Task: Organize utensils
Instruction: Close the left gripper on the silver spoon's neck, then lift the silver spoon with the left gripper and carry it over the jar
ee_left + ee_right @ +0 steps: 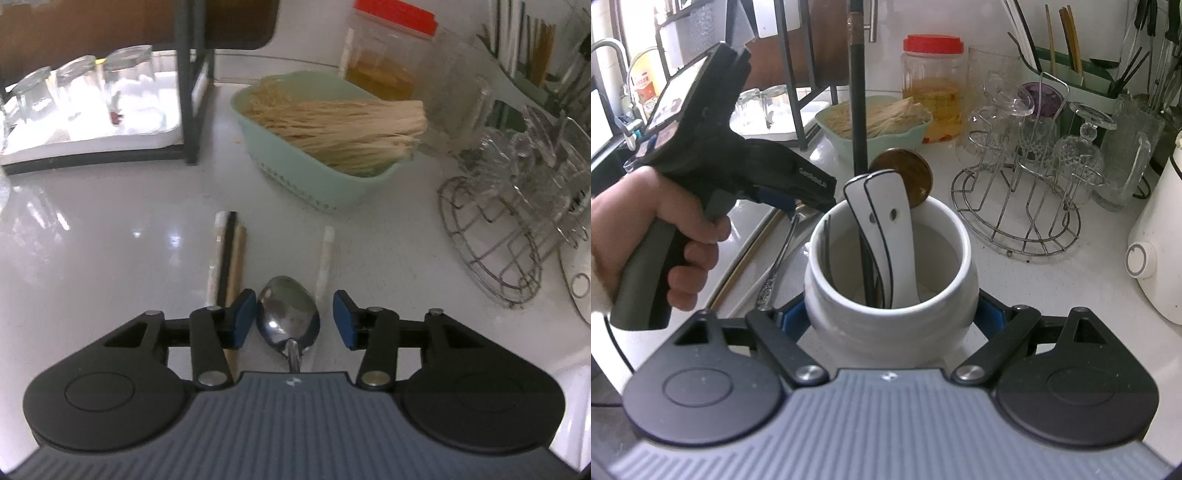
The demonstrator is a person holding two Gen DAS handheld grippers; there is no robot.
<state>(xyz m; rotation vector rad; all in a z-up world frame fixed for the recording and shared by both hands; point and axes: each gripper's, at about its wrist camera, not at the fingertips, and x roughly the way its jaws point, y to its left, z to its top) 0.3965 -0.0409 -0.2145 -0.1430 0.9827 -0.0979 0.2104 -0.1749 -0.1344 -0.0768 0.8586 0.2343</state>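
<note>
Left wrist view, one metal spoon [289, 317], four chopsticks [229, 254], three upturned glasses [85, 88].

Black fingers [243, 317], blue pads

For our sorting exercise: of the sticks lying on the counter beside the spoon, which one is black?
The black chopstick, middle of the three left of the spoon, between a white one and a tan one.
</note>
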